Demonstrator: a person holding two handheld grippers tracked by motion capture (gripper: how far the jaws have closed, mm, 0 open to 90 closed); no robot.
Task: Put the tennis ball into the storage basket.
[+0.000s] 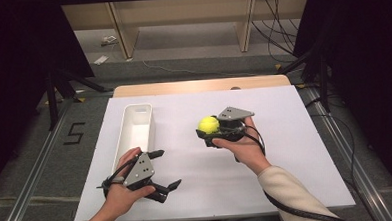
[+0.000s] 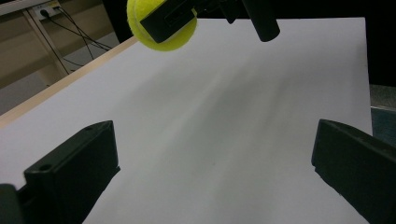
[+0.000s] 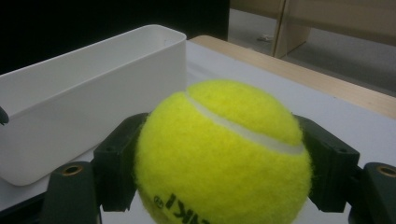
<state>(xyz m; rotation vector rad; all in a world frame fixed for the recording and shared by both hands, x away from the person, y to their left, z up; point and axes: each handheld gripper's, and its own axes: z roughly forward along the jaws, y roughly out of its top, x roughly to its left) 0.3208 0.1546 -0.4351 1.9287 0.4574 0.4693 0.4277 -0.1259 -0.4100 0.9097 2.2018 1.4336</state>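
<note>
Wooden table (image 1: 198,85) carries white sheet (image 1: 286,151); white oblong bin (image 1: 134,124) rests on sheet's left part.

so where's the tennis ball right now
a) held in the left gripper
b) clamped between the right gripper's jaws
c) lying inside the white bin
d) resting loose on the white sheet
b: the tennis ball sits squeezed between the two black jaws of the right gripper, lifted off the table, while the left gripper stands open and empty and the white bin has nothing visible in it.
</note>
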